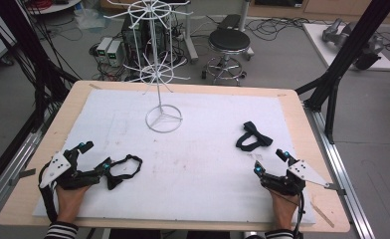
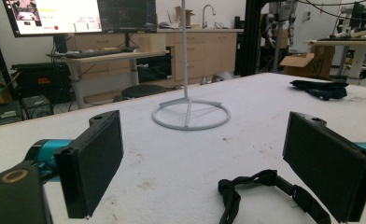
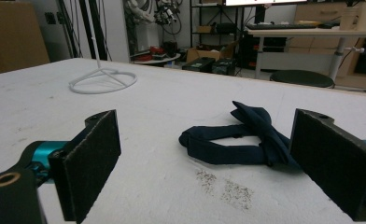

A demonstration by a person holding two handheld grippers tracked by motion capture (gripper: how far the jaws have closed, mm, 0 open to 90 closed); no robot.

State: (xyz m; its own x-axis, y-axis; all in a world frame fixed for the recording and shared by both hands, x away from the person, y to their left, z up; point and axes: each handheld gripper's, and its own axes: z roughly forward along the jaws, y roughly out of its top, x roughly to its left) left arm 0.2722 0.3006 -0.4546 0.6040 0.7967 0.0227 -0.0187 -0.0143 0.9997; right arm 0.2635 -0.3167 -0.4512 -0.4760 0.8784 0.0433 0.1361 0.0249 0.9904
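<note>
Matt cloth bow tie on rough white foam mat.

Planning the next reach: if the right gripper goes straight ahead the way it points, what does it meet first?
Probably the dark bow tie on the table; it lies just ahead of the open right gripper, slightly toward one side.

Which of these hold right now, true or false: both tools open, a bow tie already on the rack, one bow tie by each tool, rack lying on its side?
1. Both tools stand open. True: the left tool and right tool hold nothing.
2. A bow tie hangs on the white wire rack. False: its arms are bare; both ties lie on the white mat.
3. One bow tie lies by each tool. True: the black bow tie at the left tool, the navy bow tie ahead of the right.
4. The rack lies on its side. False: it stands upright.
</note>
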